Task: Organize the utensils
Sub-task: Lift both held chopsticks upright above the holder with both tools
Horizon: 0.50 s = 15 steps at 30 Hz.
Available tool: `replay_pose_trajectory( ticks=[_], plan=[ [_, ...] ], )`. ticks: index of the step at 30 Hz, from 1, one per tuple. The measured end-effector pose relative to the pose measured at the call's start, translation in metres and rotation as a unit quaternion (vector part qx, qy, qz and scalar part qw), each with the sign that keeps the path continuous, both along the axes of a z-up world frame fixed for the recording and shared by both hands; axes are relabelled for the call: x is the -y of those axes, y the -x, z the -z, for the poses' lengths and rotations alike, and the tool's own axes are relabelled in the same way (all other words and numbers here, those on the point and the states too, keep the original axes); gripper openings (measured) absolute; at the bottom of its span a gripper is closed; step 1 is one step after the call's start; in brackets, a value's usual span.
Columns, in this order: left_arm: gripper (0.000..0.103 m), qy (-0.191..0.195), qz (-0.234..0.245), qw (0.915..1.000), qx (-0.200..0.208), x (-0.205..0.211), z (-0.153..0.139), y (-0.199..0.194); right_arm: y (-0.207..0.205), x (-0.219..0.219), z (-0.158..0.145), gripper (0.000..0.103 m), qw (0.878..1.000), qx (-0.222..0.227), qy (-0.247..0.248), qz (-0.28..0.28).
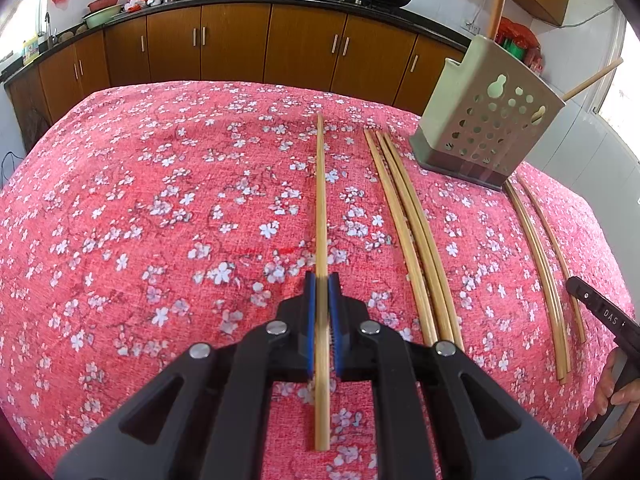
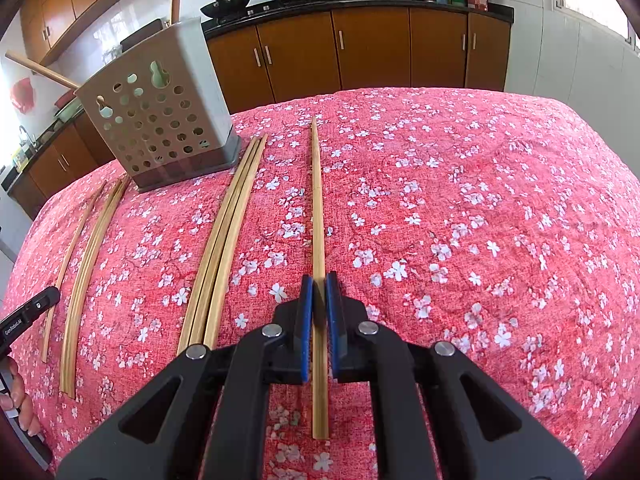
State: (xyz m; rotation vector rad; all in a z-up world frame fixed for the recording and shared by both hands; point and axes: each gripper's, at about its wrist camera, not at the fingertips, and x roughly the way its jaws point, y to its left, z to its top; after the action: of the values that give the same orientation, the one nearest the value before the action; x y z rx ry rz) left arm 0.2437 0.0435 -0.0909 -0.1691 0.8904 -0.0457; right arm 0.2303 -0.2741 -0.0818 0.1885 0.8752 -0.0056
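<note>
Bamboo chopsticks lie on a red floral tablecloth [image 1: 160,200]. In the left wrist view my left gripper [image 1: 322,280] is shut on one chopstick [image 1: 320,200] that points away from me. In the right wrist view my right gripper [image 2: 319,280] is shut on another chopstick [image 2: 317,200]. A beige perforated utensil holder [image 1: 480,120] stands at the far side between the two grippers, also in the right wrist view [image 2: 160,108]. It holds two wooden handles. Loose chopstick groups [image 1: 416,240] [image 2: 224,240] lie beside each gripper.
Another chopstick group lies near the holder's base [image 1: 544,272] [image 2: 84,264]. The other gripper's black body shows at each view's edge [image 1: 600,312] [image 2: 28,312]. Brown kitchen cabinets [image 1: 240,44] and a counter with woks stand behind the table.
</note>
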Motion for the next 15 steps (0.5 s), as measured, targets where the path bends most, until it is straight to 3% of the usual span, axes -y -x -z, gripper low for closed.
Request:
replay_pose_trajectory(
  ticks=[3,6,11,15],
  plan=[
    [0.011,-0.003,0.001,1.0000,-0.001,0.000,0.000,0.001,0.002,-0.001,-0.001,0.008,1.000,-0.001,0.003,-0.001],
    [0.011,-0.035,0.009,0.9993,-0.004,0.007,-0.001,0.008,0.010,-0.003,-0.001,0.008,1.000,-0.001,0.006,-0.005],
    [0.009,-0.034,0.008,0.9994,-0.002,0.005,-0.001,0.013,0.017,0.002,-0.002,0.008,1.000,0.002,-0.013,-0.005],
    [0.008,-0.049,0.012,0.9987,0.001,0.008,-0.012,0.013,0.026,0.003,-0.022,0.008,0.999,0.038,-0.003,-0.003]
  ],
)
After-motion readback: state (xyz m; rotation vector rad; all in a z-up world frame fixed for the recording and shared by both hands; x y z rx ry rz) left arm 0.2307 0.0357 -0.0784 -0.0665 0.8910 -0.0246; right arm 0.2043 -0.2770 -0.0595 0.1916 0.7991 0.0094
